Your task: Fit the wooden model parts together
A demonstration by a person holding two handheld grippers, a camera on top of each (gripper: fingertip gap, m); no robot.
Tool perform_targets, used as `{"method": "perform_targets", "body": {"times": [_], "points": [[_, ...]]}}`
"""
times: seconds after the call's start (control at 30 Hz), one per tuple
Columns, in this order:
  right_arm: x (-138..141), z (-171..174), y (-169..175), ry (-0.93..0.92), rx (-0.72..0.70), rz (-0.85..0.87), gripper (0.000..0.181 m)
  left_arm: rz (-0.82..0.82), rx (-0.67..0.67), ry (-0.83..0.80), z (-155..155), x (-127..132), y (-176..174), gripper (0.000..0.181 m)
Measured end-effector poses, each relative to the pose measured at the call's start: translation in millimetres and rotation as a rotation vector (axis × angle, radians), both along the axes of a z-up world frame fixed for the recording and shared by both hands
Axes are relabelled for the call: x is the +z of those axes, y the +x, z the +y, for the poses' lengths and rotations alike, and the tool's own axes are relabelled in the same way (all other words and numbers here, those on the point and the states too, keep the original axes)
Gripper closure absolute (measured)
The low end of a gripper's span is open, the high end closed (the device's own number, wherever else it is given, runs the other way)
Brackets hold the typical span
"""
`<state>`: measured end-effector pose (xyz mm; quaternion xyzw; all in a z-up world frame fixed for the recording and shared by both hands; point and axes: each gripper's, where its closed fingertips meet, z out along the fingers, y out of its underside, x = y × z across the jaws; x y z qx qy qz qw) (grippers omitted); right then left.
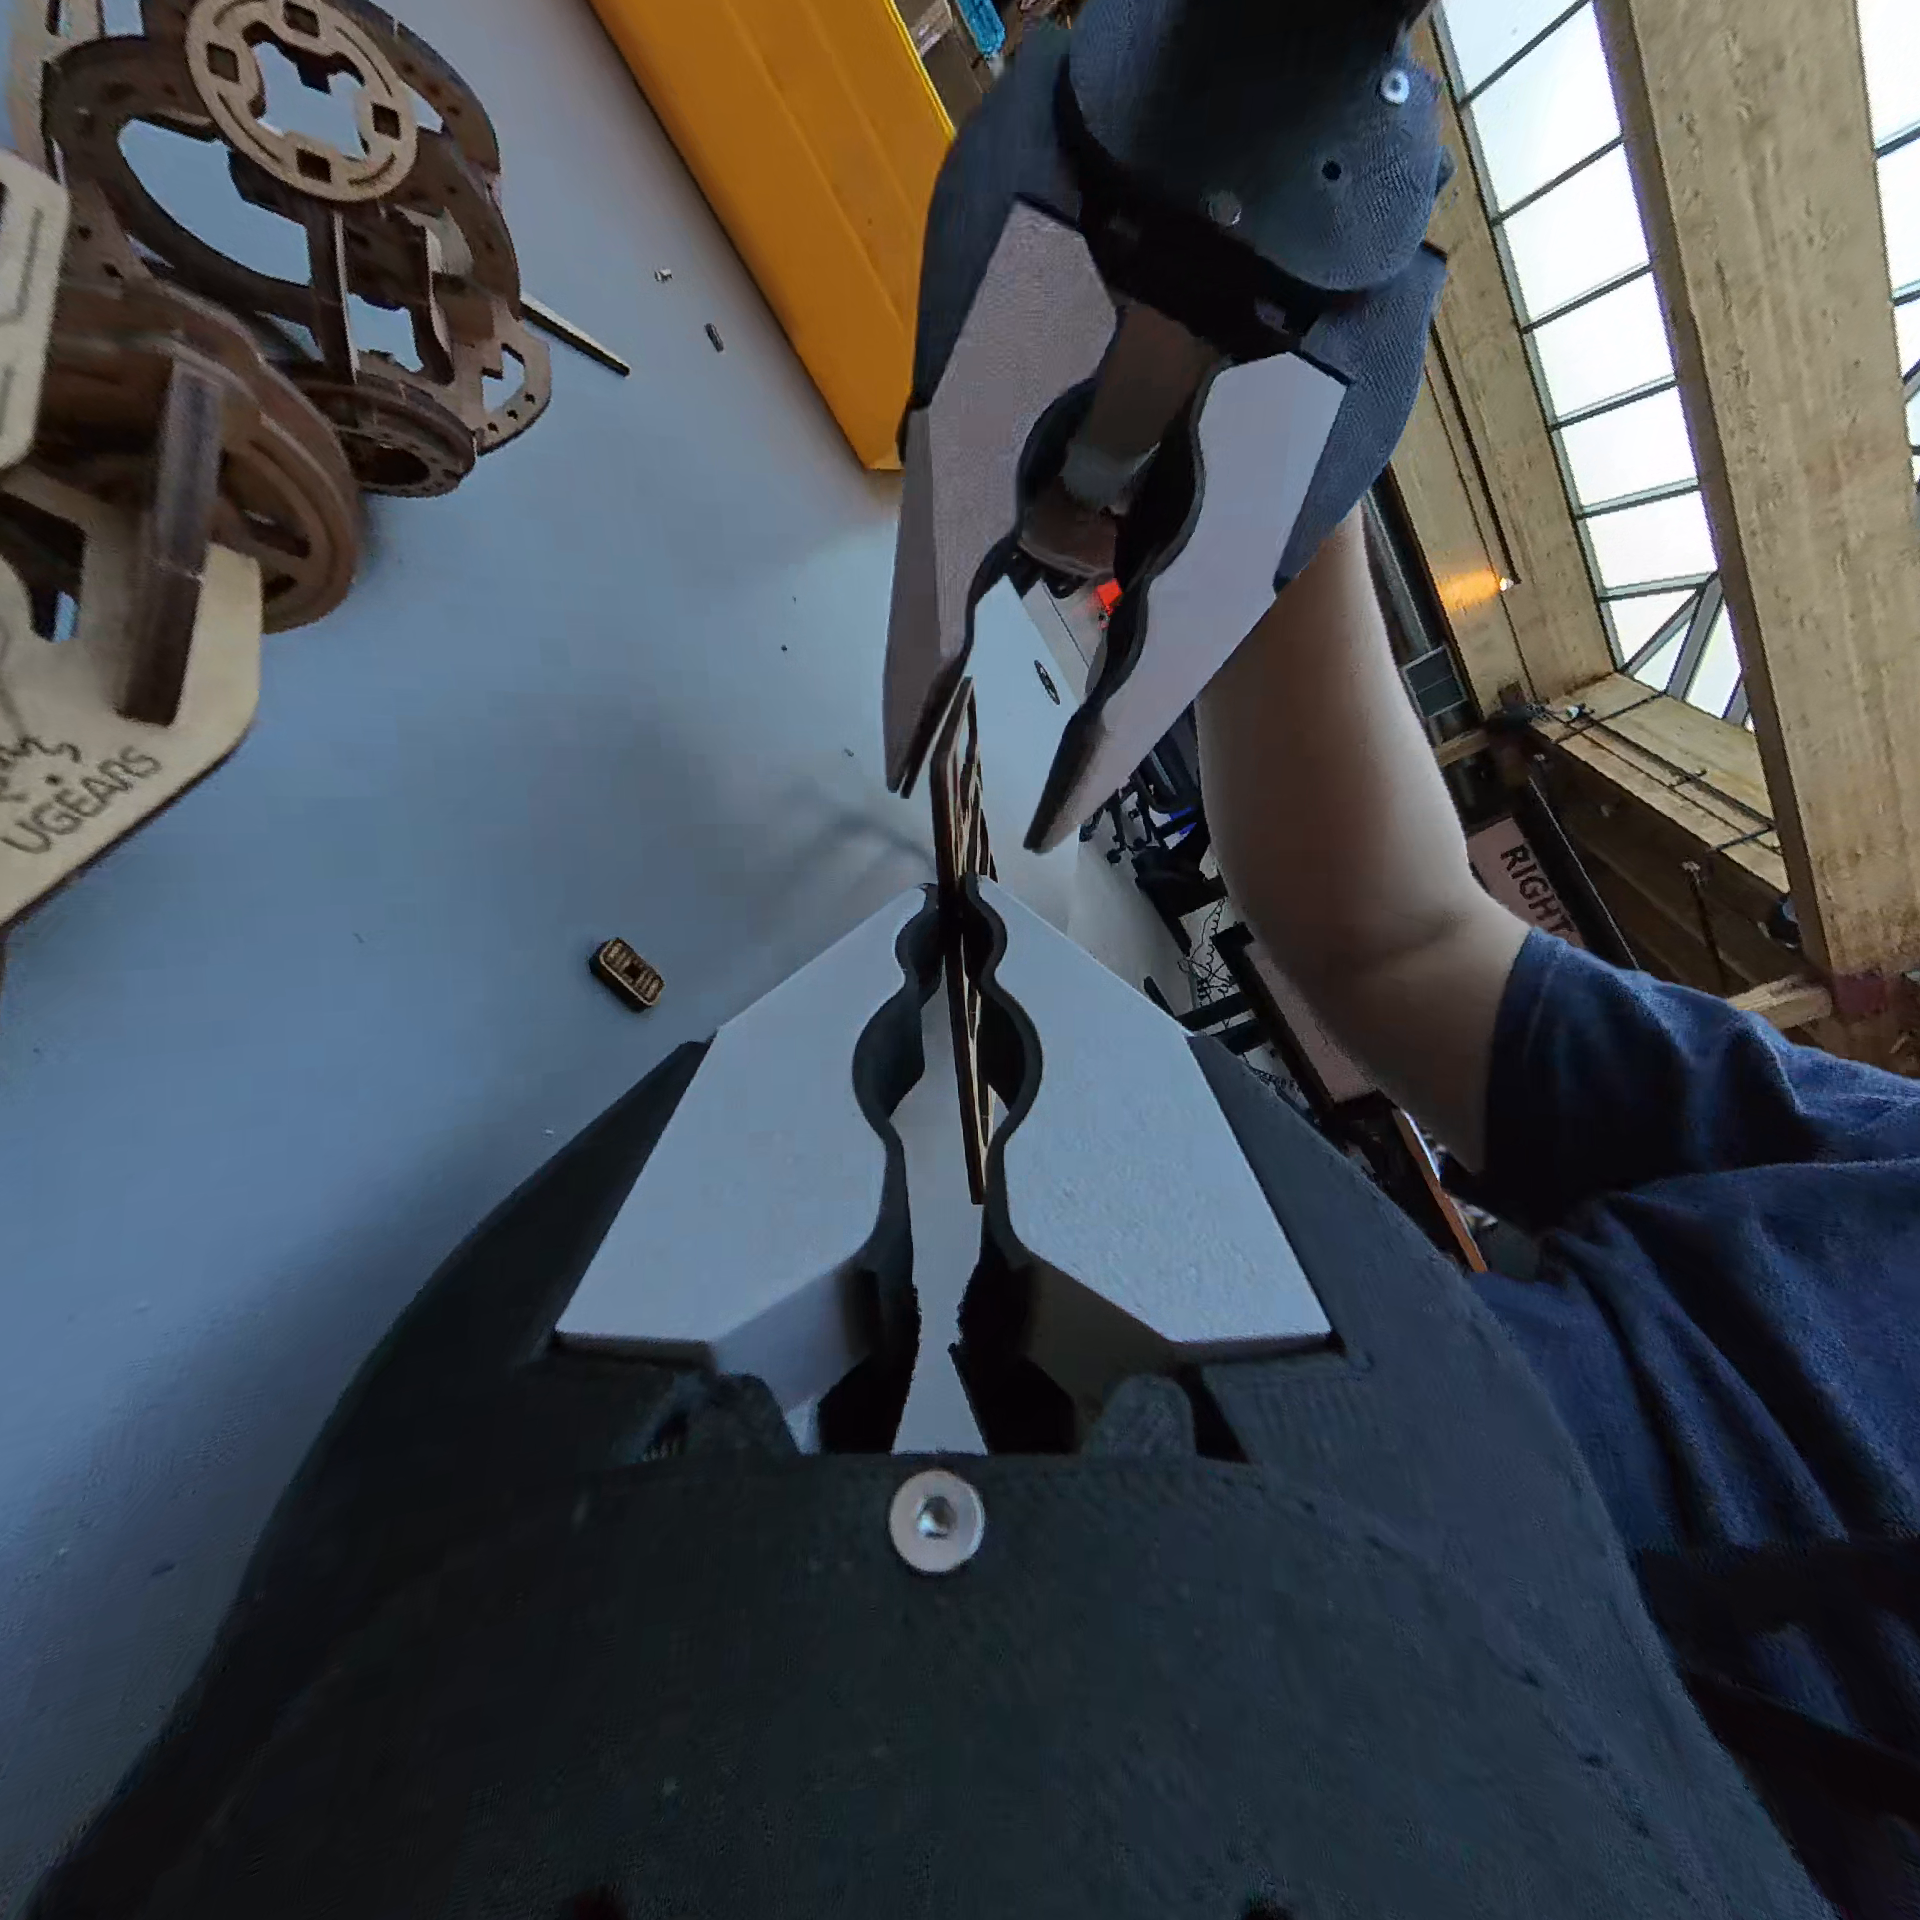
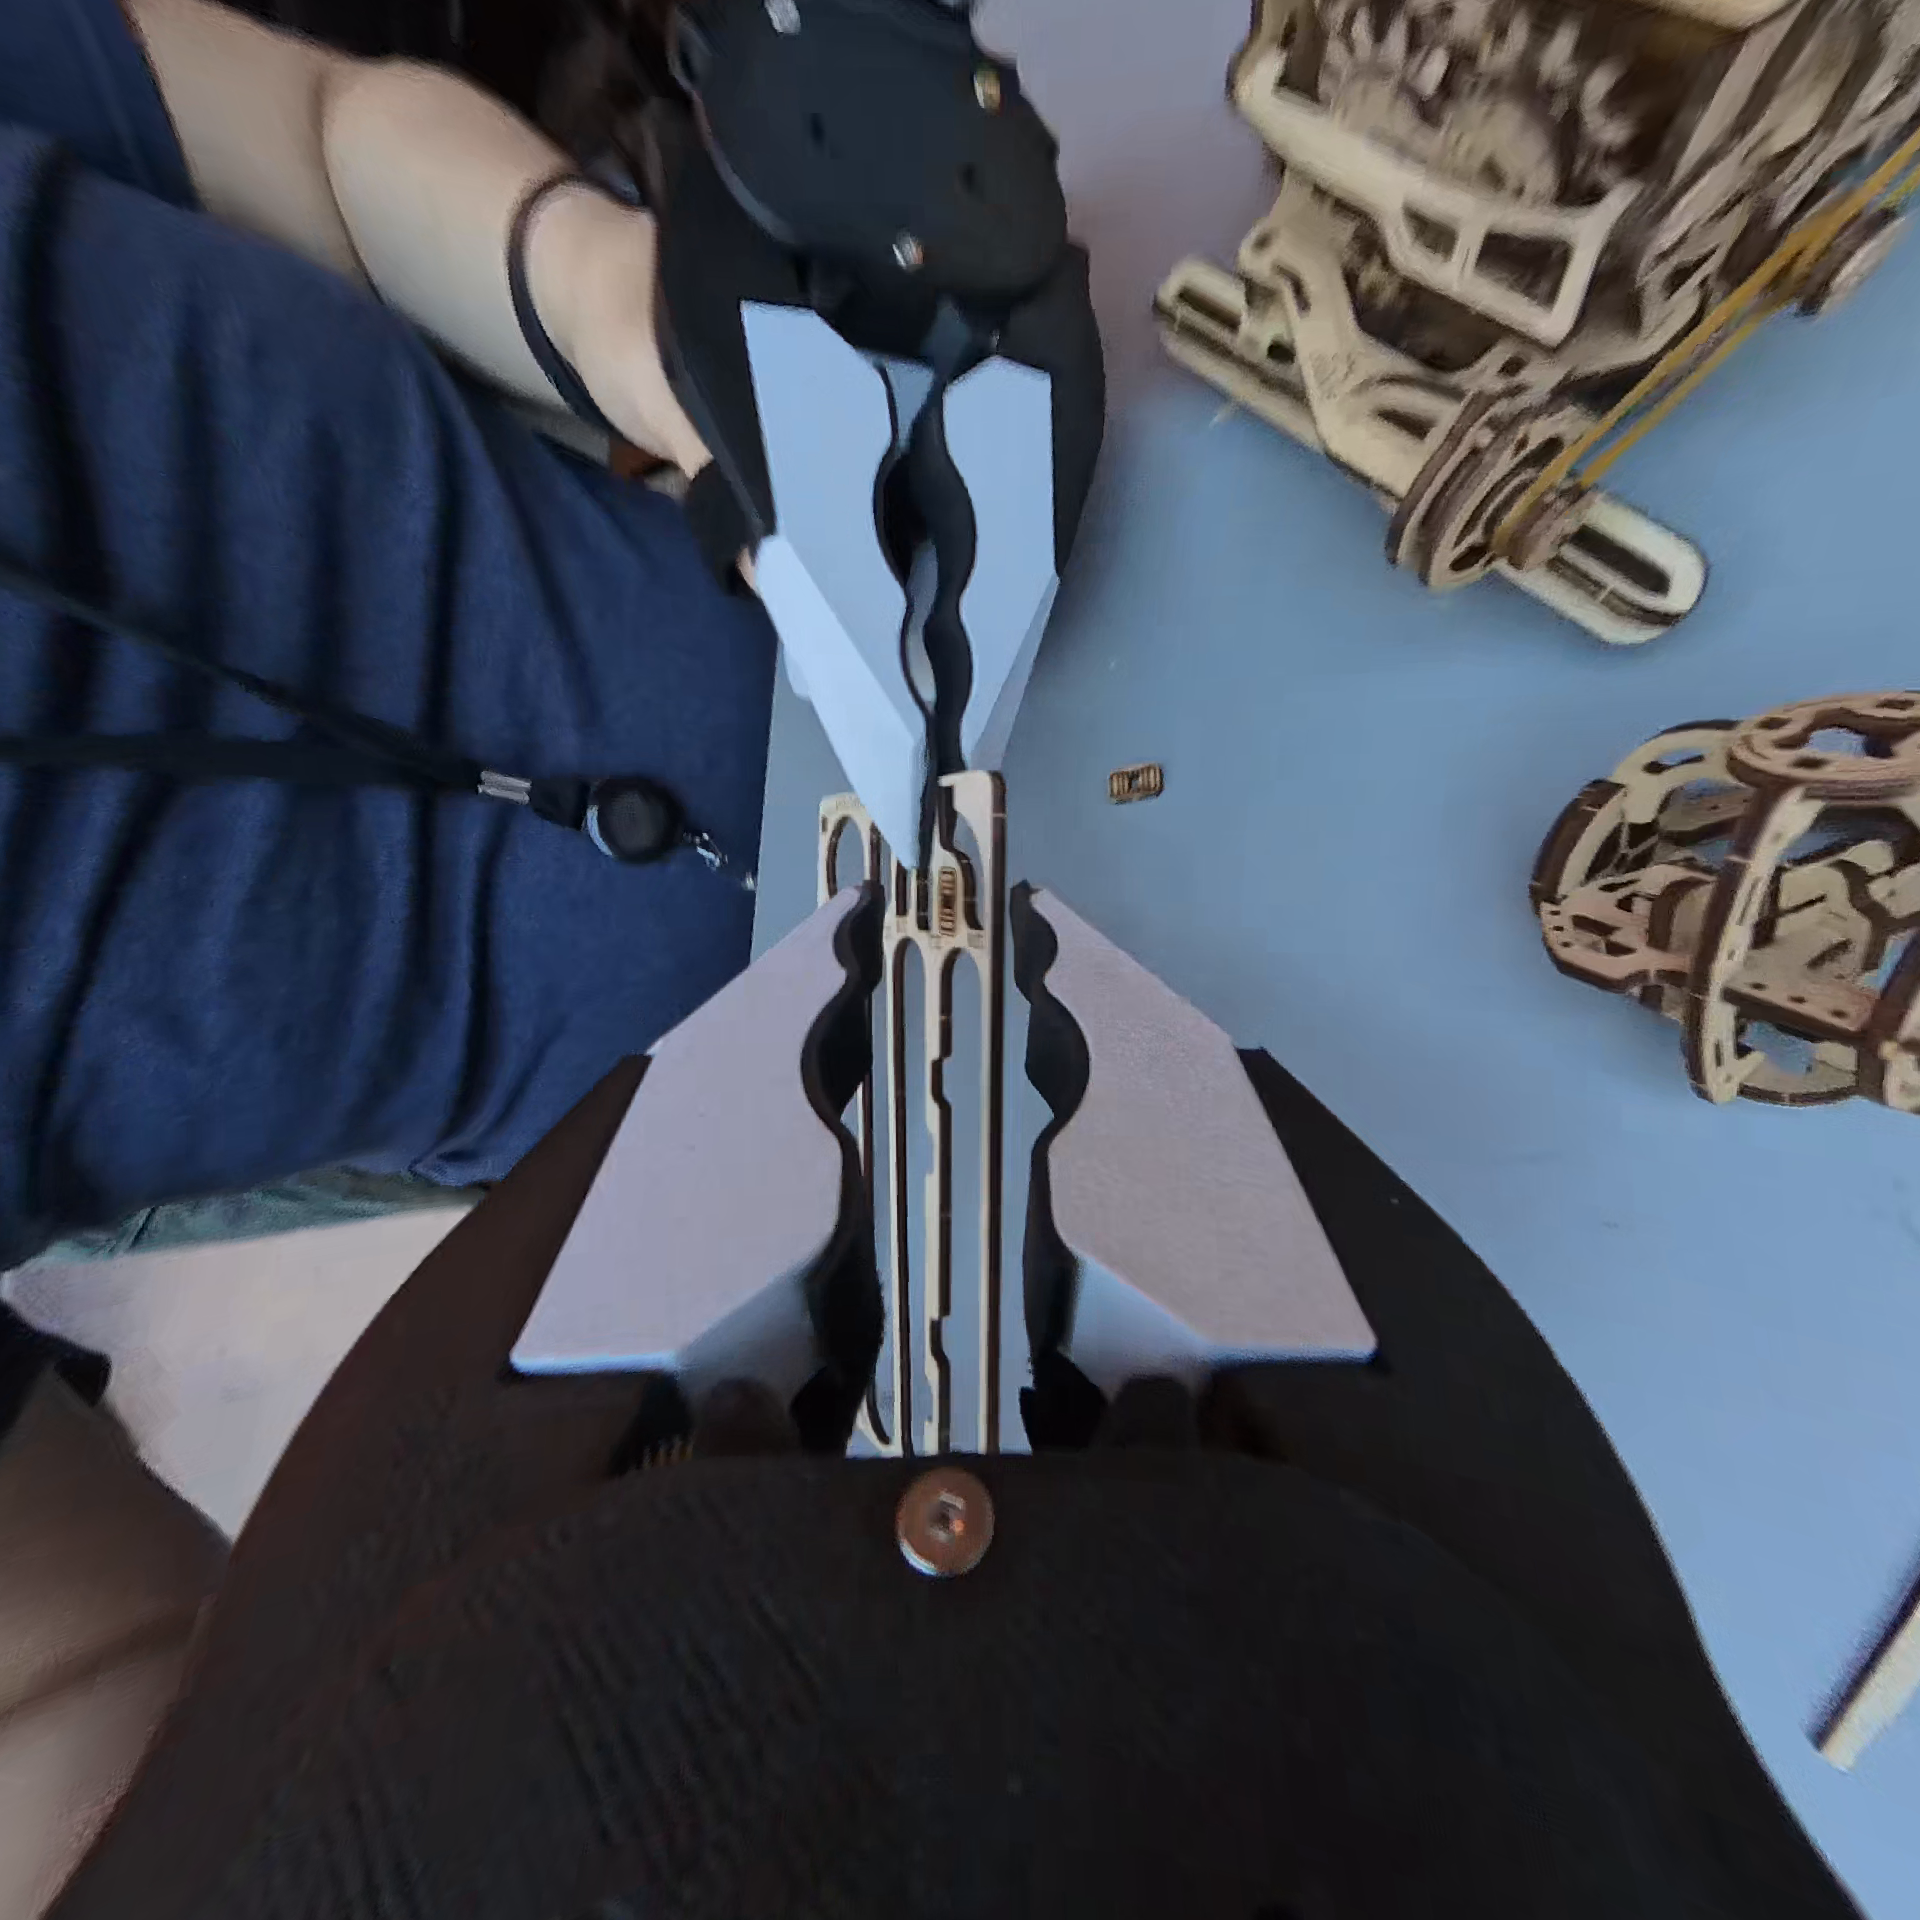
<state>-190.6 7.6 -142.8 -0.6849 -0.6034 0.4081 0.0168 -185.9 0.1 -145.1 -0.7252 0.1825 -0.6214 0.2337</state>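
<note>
My left gripper [image 1: 951,914] is pinched tight on a thin wooden sheet [image 1: 964,997], which I see edge-on between the pads, sticking out toward 12 o'clock. From the right wrist view that same sheet [image 2: 940,1039] shows its flat face: pale plywood with long laser-cut slots, lying in the gap of my right gripper [image 2: 935,899]. Those fingers stand apart on either side of it, and I cannot tell whether they touch its edges. The left gripper [image 2: 930,821] comes in from 12 o'clock there, tips closed on the sheet's far end.

In the left view the right gripper [image 1: 966,821] hangs at 12 o'clock, spread wide, one fingertip just beside the sheet's top.

A small loose wooden piece [image 1: 627,974] lies on the blue-grey table [image 1: 520,727] at about 9 o'clock of my left tips. A built wooden model [image 1: 270,301] sits at 10 o'clock, and its pale base plate [image 1: 94,727] bears engraved lettering (I leave the words aside). A yellow panel [image 1: 790,197] lies at 12 o'clock. The right view has two more wooden models, at 1 o'clock [image 2: 1538,260] and 3 o'clock [image 2: 1745,914]; both are blurred.
</note>
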Motion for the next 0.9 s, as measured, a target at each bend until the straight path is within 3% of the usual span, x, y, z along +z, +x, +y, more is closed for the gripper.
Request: {"method": "perform_targets", "body": {"times": [0.17, 0.3, 0.53, 0.9], "points": [[-9.7, -4.6, 3.5, -0.006, 0.122, -0.127, 0.172, 0.006, -0.006, 0.012, -1.2, -0.3, 0.0, 0.181], [-7.7, -7.6, 2.5, -0.072, 0.139, -0.149, 0.164, 0.019, 0.002, 0.017, -0.8, -1.9, -1.2, 0.181], [-9.0, -1.5, -3.3, -0.050, 0.166, -0.161, 0.175, 0.039, 0.001, 0.023, -1.4, -4.3, -0.1, 0.180], [-9.1, -0.2, -2.8, -0.067, 0.195, -0.166, 0.176, 0.049, 0.024, 0.031, 1.3, -5.0, -1.5, 0.180]]}}
